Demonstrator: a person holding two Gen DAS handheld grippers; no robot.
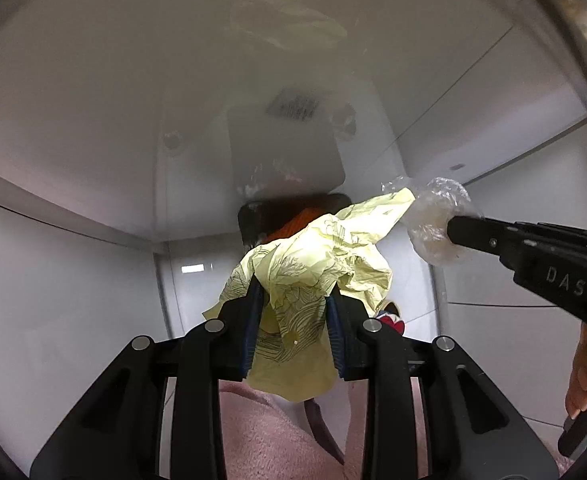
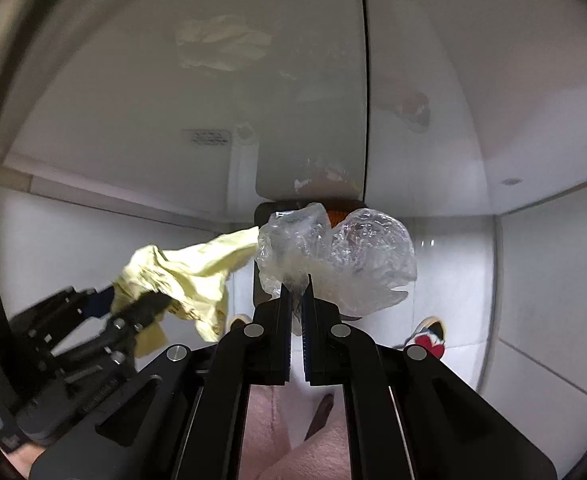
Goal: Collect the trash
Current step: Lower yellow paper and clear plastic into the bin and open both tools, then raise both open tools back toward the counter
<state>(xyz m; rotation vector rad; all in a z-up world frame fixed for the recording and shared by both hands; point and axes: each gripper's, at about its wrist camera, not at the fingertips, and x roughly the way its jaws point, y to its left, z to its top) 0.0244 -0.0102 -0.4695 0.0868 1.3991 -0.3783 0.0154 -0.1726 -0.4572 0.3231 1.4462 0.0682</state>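
Observation:
My left gripper (image 1: 293, 296) points steeply down and is shut on a crumpled yellow paper (image 1: 325, 256) printed with dark line drawings; the sheet bulges out above and below the pads. My right gripper (image 2: 297, 284) is shut on a wad of clear plastic wrap (image 2: 357, 248). The two bundles hang side by side, almost touching, with the plastic wrap (image 1: 433, 224) on the right gripper (image 1: 453, 228) to the right in the left wrist view. Straight beyond them lies a dark bin opening (image 1: 253, 220) with something orange inside. The yellow paper (image 2: 189, 268) and left gripper (image 2: 133, 304) show at the left of the right wrist view.
A pale raised panel (image 1: 285, 152) stands behind the bin opening (image 2: 265, 210). Glossy white panels and floor surround it and mirror the yellow paper. A red and white shoe (image 2: 427, 336) and pink fabric (image 1: 277, 436) of the person are below. A hand (image 1: 585, 376) holds the right gripper.

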